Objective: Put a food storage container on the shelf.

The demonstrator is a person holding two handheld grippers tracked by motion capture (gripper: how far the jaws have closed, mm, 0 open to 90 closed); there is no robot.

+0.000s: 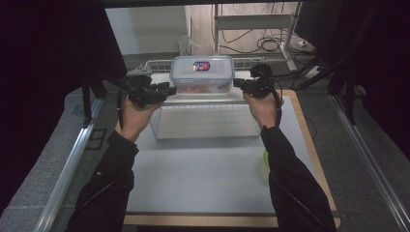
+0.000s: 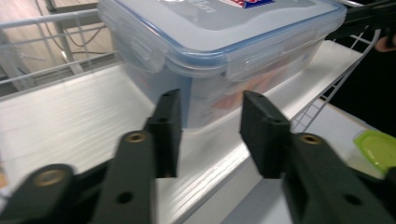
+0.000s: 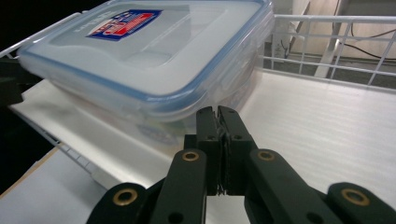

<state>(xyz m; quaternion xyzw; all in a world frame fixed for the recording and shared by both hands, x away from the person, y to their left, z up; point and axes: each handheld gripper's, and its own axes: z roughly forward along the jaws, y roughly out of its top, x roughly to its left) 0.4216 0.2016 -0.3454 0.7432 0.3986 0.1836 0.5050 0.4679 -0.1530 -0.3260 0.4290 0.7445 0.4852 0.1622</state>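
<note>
Both grippers are flanking a clear lidded container (image 1: 201,73) that is standing on the white shelf of a wire rack (image 1: 208,128) at the far end of the desk (image 1: 203,174), so the step in hand looks like taking hold of it from both sides. The left gripper (image 2: 210,135) is standing partly open with nothing between its jaws, its tips just short of the container's near corner, while the right gripper (image 3: 218,122) is sitting fully closed and empty beside the opposite wall. Something reddish is showing through the container's sides under its clipped-down lid; next, each gripper probably needs to press squarely against a side before any lift.

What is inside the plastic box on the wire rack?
Through the clear wall of the plastic box, something reddish-orange shows low down. The frosted lid and its label cover the rest, so what it is cannot be told.
</note>
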